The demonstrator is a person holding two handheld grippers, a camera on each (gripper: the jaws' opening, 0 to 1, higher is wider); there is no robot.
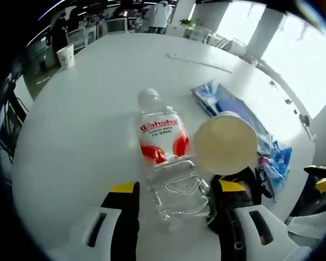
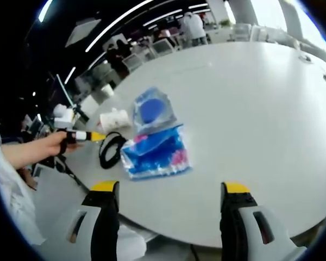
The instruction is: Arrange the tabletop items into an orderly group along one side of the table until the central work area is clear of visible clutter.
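Your white tabletop [image 1: 81, 136] spans both views, large and round-edged. In the left gripper view it carries a clear water bottle [image 1: 164, 155] lying on its side, cap end pointing away from you, red-and-white label up. The bottle's base end lies between the jaws of your left gripper [image 1: 176, 204]; the jaws stand apart on either side of it, and contact with the bottle cannot be told. Just right of the bottle a paper cup [image 1: 225, 144] lies tipped, its mouth facing the camera, close to the right jaw. Behind the cup lie blue packets [image 1: 223, 100], reaching toward the tabletop's right edge. A second cup [image 1: 66, 55] stands upright near the far left edge, well apart from the rest.

In the right gripper view, your right gripper [image 2: 167, 198] is wide open, holding nothing, hovering at the near edge of the tabletop [image 2: 261, 109]. Ahead of it two blue packets [image 2: 155, 152] lie side by side, the farther one showing a round blue patch. Left of them sits a black cable loop [image 2: 111, 149], and beyond it a tipped white cup [image 2: 114, 119]. At the left edge, a hand [image 2: 57, 142] holds the other gripper's yellow tip [image 2: 96, 136].
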